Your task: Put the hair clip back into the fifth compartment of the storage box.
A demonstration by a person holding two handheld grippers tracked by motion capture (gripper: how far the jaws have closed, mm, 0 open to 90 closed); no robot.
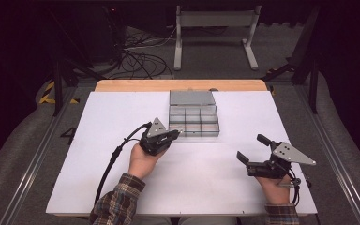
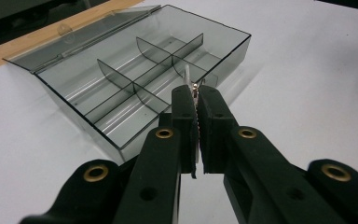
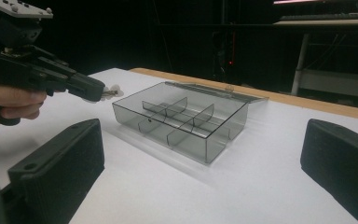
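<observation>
Smoky clear organizer box [image 2: 135,88] lies ahead of the left gripper [image 2: 195,100], pinching something small, indistinct; right gripper [image 1: 253,152] spread wide

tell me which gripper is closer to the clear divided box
Left. The left gripper, shut on a small pale item, is at the divided box's near edge; the right gripper waits open, well back.

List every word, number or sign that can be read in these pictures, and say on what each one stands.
"4": dark figure on the grey floor left of the table.
Round embossed mark on the box lid: too faint to read.
Left gripper, shut on a small pale part: no text visible on either.
</observation>
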